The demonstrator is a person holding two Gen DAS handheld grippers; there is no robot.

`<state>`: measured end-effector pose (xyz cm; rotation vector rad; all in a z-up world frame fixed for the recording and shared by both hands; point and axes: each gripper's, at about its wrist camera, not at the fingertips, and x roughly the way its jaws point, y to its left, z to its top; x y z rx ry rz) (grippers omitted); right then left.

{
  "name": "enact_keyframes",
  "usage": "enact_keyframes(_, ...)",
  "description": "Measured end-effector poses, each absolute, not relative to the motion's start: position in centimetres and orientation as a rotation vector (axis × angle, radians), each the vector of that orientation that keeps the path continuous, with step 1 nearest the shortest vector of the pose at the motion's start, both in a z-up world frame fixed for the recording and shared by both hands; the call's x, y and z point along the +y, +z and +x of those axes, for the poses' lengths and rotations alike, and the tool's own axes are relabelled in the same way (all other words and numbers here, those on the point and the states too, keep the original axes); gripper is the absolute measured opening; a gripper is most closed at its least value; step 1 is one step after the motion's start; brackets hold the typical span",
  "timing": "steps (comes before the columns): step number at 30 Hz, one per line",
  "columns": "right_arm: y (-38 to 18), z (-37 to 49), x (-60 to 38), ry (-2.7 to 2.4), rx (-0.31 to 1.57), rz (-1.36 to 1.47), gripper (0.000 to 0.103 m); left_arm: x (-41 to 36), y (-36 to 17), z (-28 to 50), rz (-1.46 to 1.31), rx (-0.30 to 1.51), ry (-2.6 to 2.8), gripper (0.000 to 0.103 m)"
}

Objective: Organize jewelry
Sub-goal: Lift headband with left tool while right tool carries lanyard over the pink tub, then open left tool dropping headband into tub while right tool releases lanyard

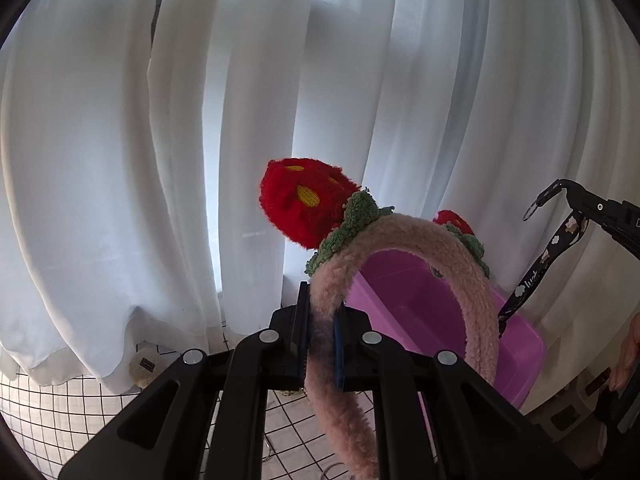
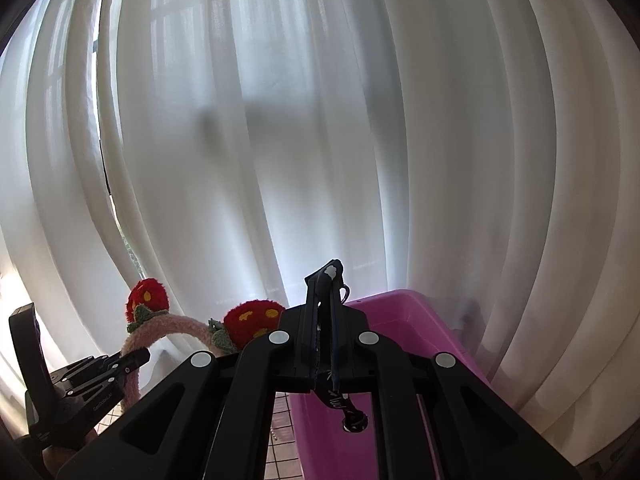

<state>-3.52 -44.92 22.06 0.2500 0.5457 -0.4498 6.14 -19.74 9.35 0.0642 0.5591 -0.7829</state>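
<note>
Nearest the left wrist camera, the left gripper (image 1: 320,344) has its jaws pinching one side of a fluffy pink headband (image 1: 404,236), low on the arc. The band rises from the grip and curves over to the right, with its free end hanging below the jaws. It looks light and soft on the outside, though the way it keeps its arch suggests a stiff, springy core. The pile probably squashes under the pads, so a firm pinch on the band itself seems the safest hold. The red strawberry (image 1: 304,200) on top looks plush and only sewn on, so it is a poor place to grip.

In the right wrist view, the right gripper (image 2: 322,344) has its jaws pressed on a dark strap (image 2: 338,400) printed with small white flowers. The strap is thin and limp; it dangles below the jaws with a small ring at its end and would likely swing when carried. Pinched flat as it is, it should not slip.

Just beyond both grippers sits an open purple bin (image 1: 516,340) on a gridded bench (image 1: 48,404). Behind everything hangs a white curtain (image 1: 120,140).
</note>
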Motion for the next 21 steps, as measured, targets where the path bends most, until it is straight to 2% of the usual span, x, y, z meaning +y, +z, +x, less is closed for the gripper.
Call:
enact_keyframes(7, 16.9, -4.4, -51.2, -0.412, 0.686, 0.318, 0.005, -30.0, 8.2, 5.3, 0.116, 0.651, -0.814, 0.010)
enact_keyframes(12, 11.0, -4.4, -54.1, -0.372, 0.860, 0.376, 0.005, -36.4, 4.9, 5.0, 0.215, 0.768, -0.810, 0.010)
enact_keyframes(21, 3.7, -3.8, -56.1, -0.279, 1.109, 0.435, 0.005, -43.0, -0.9, 6.0, 0.417, 0.975, -0.761, 0.013)
